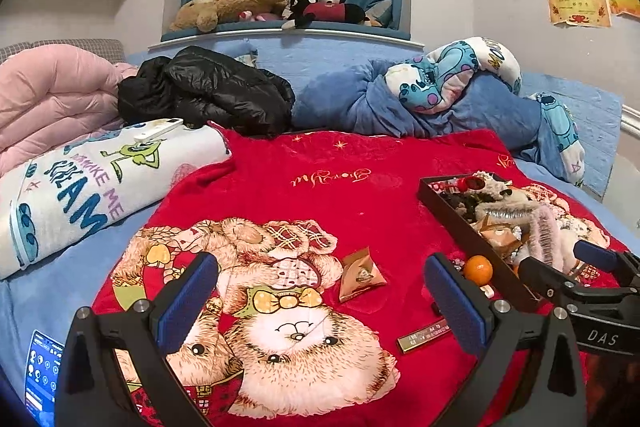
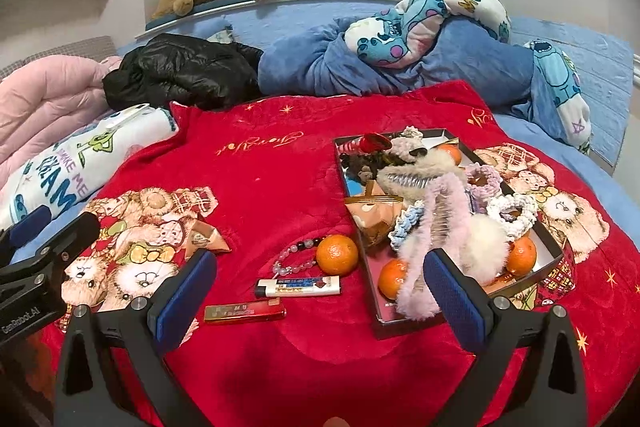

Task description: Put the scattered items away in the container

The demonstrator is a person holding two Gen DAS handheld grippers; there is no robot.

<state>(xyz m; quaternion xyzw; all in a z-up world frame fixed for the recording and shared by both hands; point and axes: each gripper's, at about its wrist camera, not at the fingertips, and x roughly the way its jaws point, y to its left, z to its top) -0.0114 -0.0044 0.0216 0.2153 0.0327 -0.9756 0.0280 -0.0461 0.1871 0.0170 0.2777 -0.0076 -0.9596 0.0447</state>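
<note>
A dark tray [image 2: 556,255] on the red blanket holds oranges, scrunchies, a fluffy hair clip and snack packets; it also shows in the left wrist view [image 1: 448,211]. Left of it lie a loose orange [image 2: 337,254], a bead bracelet [image 2: 294,255], a white lighter [image 2: 298,286], a red lighter [image 2: 245,311] and a tan snack packet [image 2: 208,237]. In the left wrist view the packet [image 1: 361,274], orange [image 1: 478,269] and red lighter [image 1: 424,337] show. My left gripper [image 1: 322,301] is open and empty, near the packet. My right gripper [image 2: 320,301] is open and empty above the lighters.
A black jacket [image 1: 204,89], a pink quilt [image 1: 52,95], a white printed blanket [image 1: 92,183] with a remote [image 1: 158,129] and a blue duvet [image 1: 420,107] lie behind the red blanket [image 1: 304,187]. A phone [image 1: 42,375] lies at the left front.
</note>
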